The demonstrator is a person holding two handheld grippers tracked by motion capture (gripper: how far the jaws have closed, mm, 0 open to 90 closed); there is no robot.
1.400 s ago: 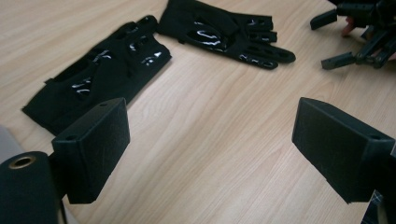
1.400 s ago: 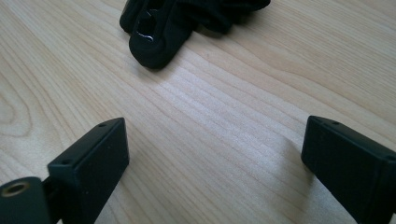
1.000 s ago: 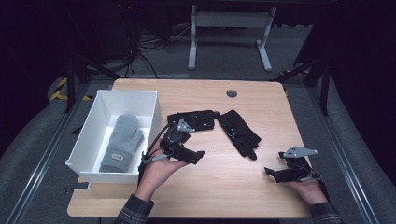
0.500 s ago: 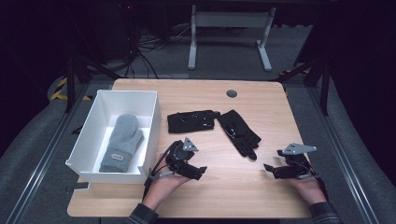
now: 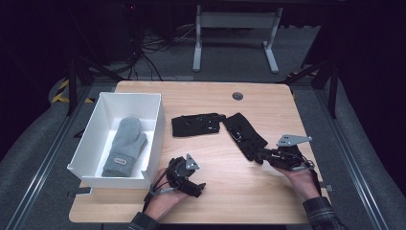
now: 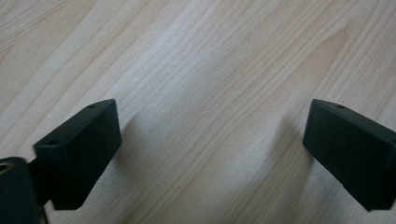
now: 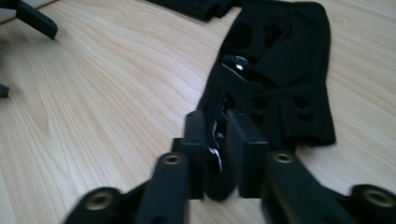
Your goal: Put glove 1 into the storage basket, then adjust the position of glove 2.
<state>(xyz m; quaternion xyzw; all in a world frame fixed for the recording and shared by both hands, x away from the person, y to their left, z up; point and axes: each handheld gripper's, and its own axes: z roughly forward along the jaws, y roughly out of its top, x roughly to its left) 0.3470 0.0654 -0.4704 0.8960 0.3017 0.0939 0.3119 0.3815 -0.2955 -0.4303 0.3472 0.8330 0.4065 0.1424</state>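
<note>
Two black gloves lie mid-table: one flat [image 5: 196, 124], the other [image 5: 242, 129] angled toward the right hand. My right gripper [image 5: 259, 155] has just been closing and is now shut on this glove's near end; the right gripper view has the black fabric [image 7: 280, 70] pinched between the jaws of that gripper [image 7: 217, 156]. My left gripper [image 5: 190, 181] rests low over bare wood near the front edge. Its jaws have just been opening and stand wide with nothing between them [image 6: 210, 144]. A grey mitten [image 5: 124, 146] lies in the white box [image 5: 154, 139].
The white box takes up the table's left side, close to the left hand. A round grommet [image 5: 237, 96] sits near the far edge. Bare wood [image 5: 239, 201] lies between the two hands at the front. One jaw of the left gripper [image 7: 35, 21] shows far off in the right gripper view.
The left gripper drew back from the flat glove toward the front edge and sank to the table. The right gripper moved left to the angled glove and closed on its near end.
</note>
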